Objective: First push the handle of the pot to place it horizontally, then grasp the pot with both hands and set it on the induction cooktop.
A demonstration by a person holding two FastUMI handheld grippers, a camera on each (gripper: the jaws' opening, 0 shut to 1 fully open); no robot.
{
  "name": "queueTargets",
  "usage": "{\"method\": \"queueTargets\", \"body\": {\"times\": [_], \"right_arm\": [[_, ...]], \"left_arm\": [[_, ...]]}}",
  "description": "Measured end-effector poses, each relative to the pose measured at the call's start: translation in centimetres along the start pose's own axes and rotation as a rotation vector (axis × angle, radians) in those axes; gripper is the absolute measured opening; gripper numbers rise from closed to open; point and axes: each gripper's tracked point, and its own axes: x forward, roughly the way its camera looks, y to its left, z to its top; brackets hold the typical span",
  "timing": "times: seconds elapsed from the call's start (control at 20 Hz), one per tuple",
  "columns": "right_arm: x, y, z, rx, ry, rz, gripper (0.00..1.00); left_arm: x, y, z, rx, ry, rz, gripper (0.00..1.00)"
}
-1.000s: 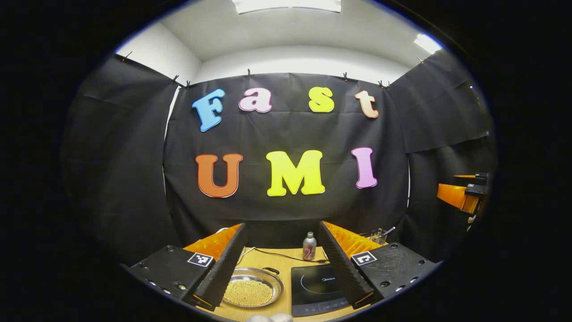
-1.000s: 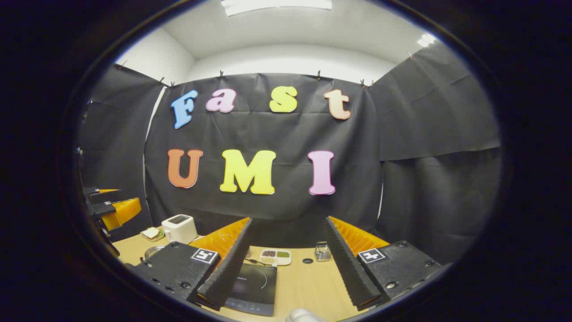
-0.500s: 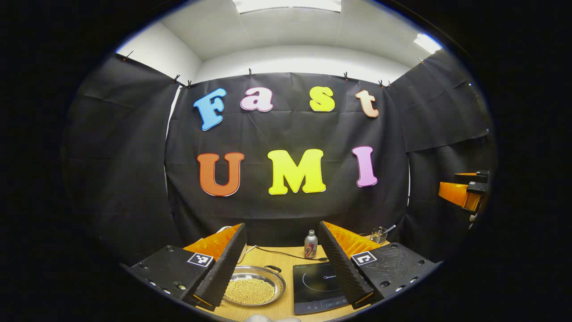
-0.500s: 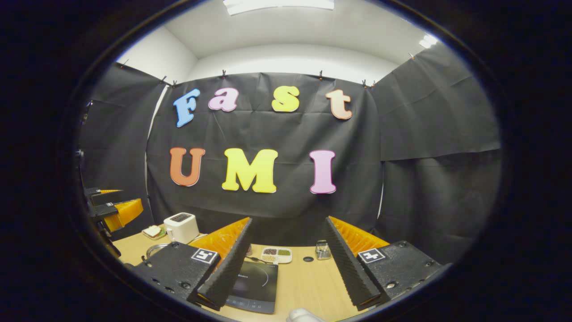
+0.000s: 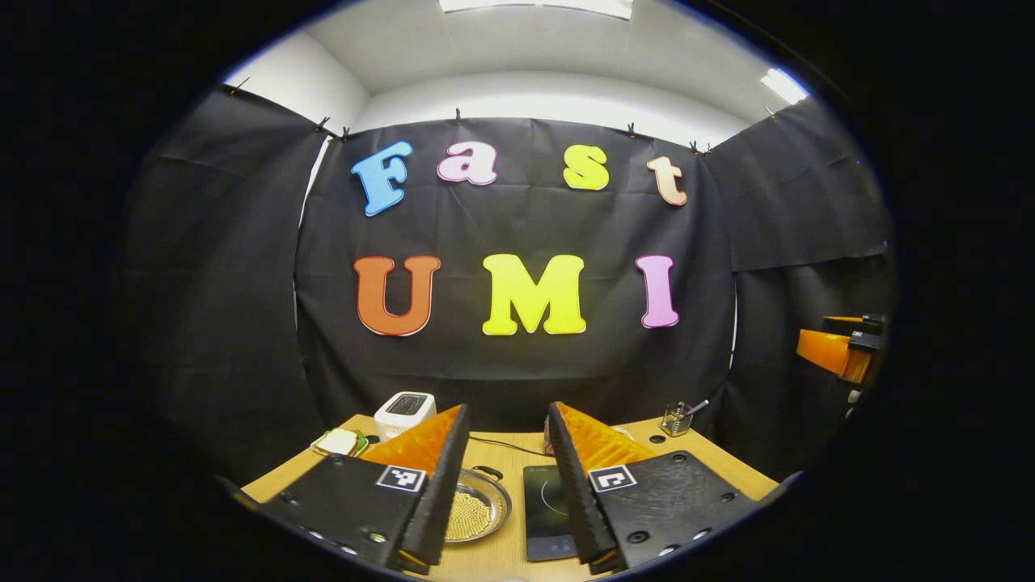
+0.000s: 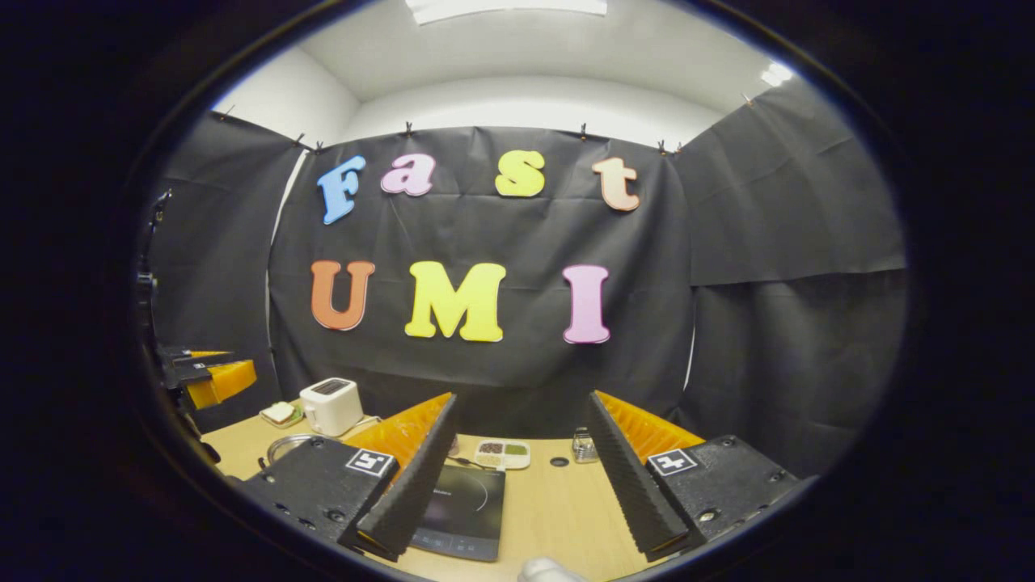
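Left tongs (image 5: 505, 485) parted, gripping nothing, above the wooden worktop (image 5: 711, 461). Between their ridged fingers (image 5: 441, 485) sits the pot (image 5: 479, 511): shallow, round, shiny metal, filled with small yellow beads, dark loop handle at its far rim. Just beside it lies the flat glossy black induction cooktop (image 5: 543, 513). Right tongs (image 6: 517, 469) also parted, empty, over the cooktop's right edge.

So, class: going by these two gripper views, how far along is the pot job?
Nothing looks done yet. The pot of small yellow beads sits on the table left of the induction cooktop, not on it. Both the left tool and right tool hang open above the table, holding nothing. Left: push the handle, grasp, lift, set down.
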Motion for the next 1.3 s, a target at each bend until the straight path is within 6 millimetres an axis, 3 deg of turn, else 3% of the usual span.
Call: {"method": "queueTargets", "body": {"times": [0.05,0.1,0.15,0.2,0.25,0.3,0.4,0.55,0.85,1.25,1.3], "right_arm": [[0.0,0.0,0.1,0.0,0.001,0.004,0.96],[-0.2,0.2,-0.1,-0.004,0.004,0.007,0.96],[-0.1,0.2,-0.2,-0.009,0.006,0.01,0.96],[0.1,0.2,-0.3,-0.01,0.01,0.012,0.96],[0.2,0.3,-0.4,-0.008,0.013,0.018,0.96],[0.2,0.4,-0.7,-0.004,0.02,0.023,0.96],[0.4,0.5,-1.1,0.001,0.029,0.033,0.96],[0.5,0.5,-2.2,0.005,0.064,0.043,0.96],[0.5,-1.0,-4.6,0.0,0.125,0.024,0.96],[0.1,-2.7,-7.7,0.019,0.193,-0.027,0.97],[0.0,-3.0,-8.0,0.022,0.199,-0.037,0.96]], "left_arm": [[-0.1,0.2,-0.4,0.001,0.006,0.003,0.36],[-0.1,0.7,-0.7,0.002,0.016,0.013,0.27],[0.0,1.0,-1.4,-0.002,0.037,0.021,0.07],[0.2,1.0,-2.7,-0.019,0.069,0.022,0.12],[0.5,0.9,-3.8,-0.043,0.097,0.01,0.03],[0.5,1.0,-4.8,-0.067,0.129,0.0,0.0],[0.2,1.3,-7.6,-0.077,0.222,-0.007,0.01],[0.5,0.9,-14.7,-0.11,0.438,-0.064,0.0],[-1.0,3.7,-25.4,-0.063,0.775,-0.059,0.0],[-1.6,8.8,-32.8,0.026,1.052,-0.071,0.0],[-1.6,9.4,-33.3,0.049,1.073,-0.07,0.1]]}}
